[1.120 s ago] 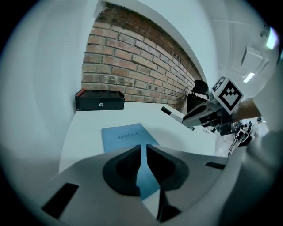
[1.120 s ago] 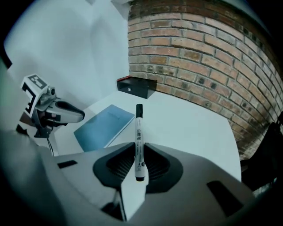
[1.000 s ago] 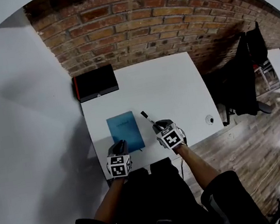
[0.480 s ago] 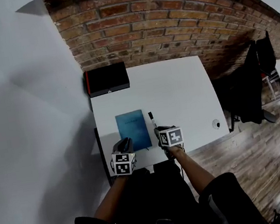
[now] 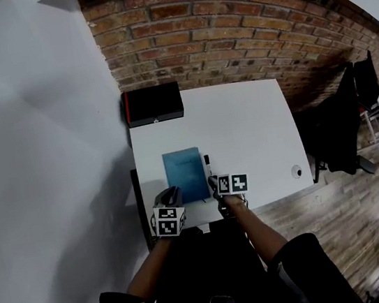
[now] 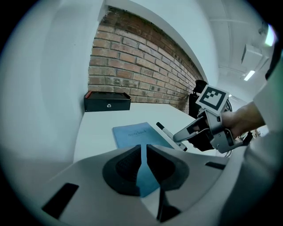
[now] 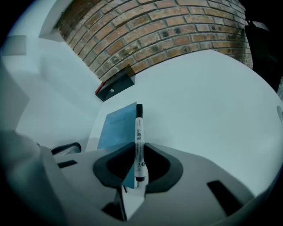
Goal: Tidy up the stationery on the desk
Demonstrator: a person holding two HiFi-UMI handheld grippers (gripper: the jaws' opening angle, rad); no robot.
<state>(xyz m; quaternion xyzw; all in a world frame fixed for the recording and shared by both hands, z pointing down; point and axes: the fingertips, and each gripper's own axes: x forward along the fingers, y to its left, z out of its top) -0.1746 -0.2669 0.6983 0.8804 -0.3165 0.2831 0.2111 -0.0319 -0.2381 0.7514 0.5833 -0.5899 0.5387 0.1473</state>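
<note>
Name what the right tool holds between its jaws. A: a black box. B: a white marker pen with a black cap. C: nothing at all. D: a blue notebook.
B: in the right gripper view the right tool is closed on the white marker pen with a black cap, which sticks out ahead of the jaws.

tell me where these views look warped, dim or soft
Head view: fisheye bows the brick wall, and a shadow darkens the white wall left of the desk. Left gripper view: dark round vignette; notebook sharp. Right gripper view: marker crisp, brick wall curved.
</note>
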